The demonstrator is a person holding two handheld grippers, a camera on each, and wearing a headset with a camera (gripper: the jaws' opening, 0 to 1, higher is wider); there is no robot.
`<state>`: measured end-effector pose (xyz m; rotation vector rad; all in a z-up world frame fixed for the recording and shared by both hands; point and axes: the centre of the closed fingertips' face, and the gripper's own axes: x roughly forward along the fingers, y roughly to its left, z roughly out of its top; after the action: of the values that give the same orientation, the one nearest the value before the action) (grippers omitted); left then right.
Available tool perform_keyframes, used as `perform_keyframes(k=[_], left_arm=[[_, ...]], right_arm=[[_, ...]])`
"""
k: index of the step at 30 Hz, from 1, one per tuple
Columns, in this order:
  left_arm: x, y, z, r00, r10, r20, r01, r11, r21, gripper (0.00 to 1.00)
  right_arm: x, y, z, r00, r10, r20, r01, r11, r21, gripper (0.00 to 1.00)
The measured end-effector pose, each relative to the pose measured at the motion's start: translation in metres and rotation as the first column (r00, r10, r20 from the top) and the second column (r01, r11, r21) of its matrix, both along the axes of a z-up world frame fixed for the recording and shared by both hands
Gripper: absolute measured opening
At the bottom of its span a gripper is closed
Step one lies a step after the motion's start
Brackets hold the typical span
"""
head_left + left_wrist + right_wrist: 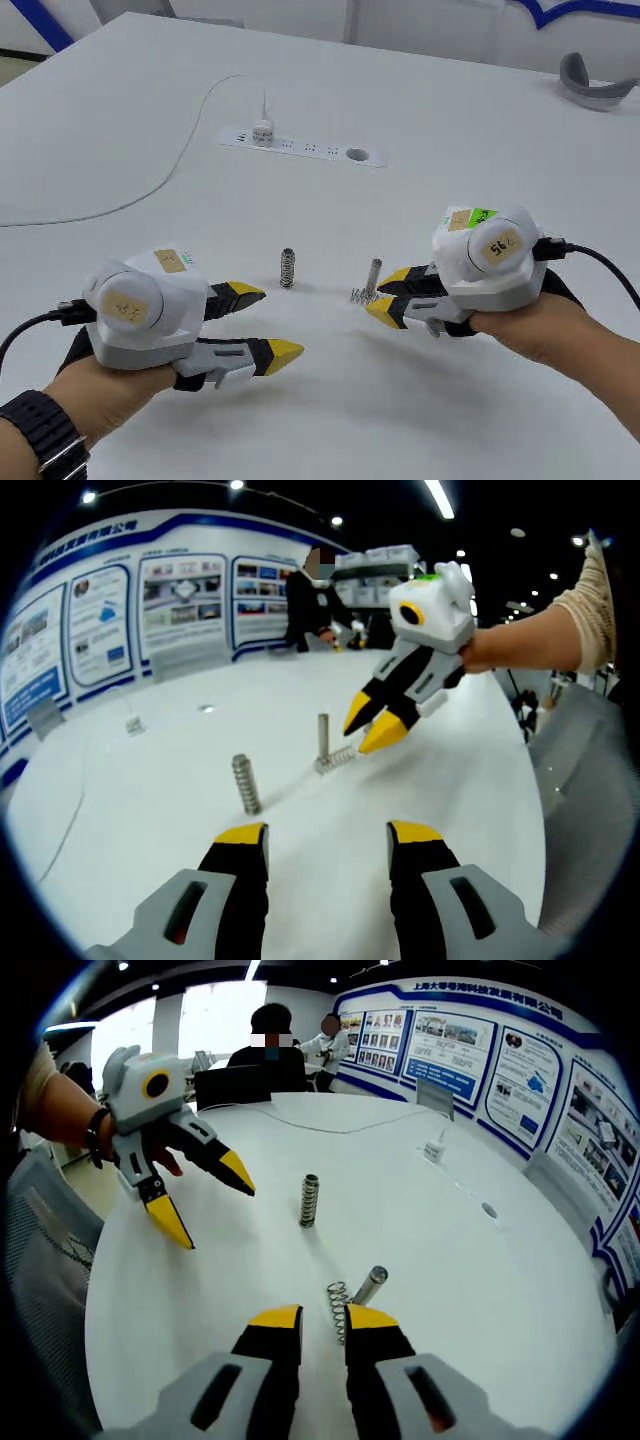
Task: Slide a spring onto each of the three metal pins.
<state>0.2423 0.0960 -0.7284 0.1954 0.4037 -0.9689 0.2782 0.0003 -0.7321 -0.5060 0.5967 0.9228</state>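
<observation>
The loose spring [358, 295] lies on its side on the white table [420, 410]. Its long axis runs from the foot of the bare upright pin [375, 274] toward the right gripper [380, 294]. That gripper's jaws are narrowly parted around the spring's near end, and contact is hard to judge. To the left, apart, stands a second pin wearing a spring [287, 268]. The left gripper [276, 320] is spread wide, near it and gripping nothing. Far behind lies a power strip [300, 146].
</observation>
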Motion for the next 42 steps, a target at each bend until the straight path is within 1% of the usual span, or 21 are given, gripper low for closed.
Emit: perform_keyframes(k=[2,7,10,14,20,31,42], left_arm=[[0.000,0.000,0.000,1.000,-0.001,0.001,0.001,1.000,0.001,0.48],[0.000,0.001,0.001,1.000,0.000,0.001,0.000,1.000,0.004,0.48],[0.000,0.003,0.000,1.000,0.002,-0.001,-0.002,1.000,0.007,0.48],[0.001,0.004,-0.001,1.000,0.004,-0.003,-0.004,1.000,0.009,0.47],[0.000,0.003,-0.002,1.000,0.000,-0.007,0.000,1.000,0.011,0.47],[0.000,0.003,-0.003,1.000,-0.002,-0.009,0.002,1.000,0.012,0.46],[-0.001,0.003,-0.002,1.000,-0.005,-0.008,0.005,1.000,0.016,0.45]], right_arm=[[0.002,-0.001,-0.002,1.000,-0.004,-0.003,0.004,1.000,-0.004,0.18],[0.009,-0.009,-0.012,0.999,-0.032,-0.030,0.032,0.999,-0.015,0.18],[0.011,-0.011,-0.018,0.999,-0.036,-0.041,0.034,0.999,-0.031,0.18],[0.013,-0.012,-0.023,0.998,-0.043,-0.056,0.041,0.998,-0.039,0.18],[0.014,-0.012,-0.029,0.997,-0.034,-0.075,0.029,0.997,-0.066,0.17],[0.012,-0.012,-0.035,0.994,-0.026,-0.109,0.016,0.996,-0.085,0.16],[0.009,-0.011,-0.037,0.989,-0.035,-0.141,0.024,0.997,-0.076,0.12]])
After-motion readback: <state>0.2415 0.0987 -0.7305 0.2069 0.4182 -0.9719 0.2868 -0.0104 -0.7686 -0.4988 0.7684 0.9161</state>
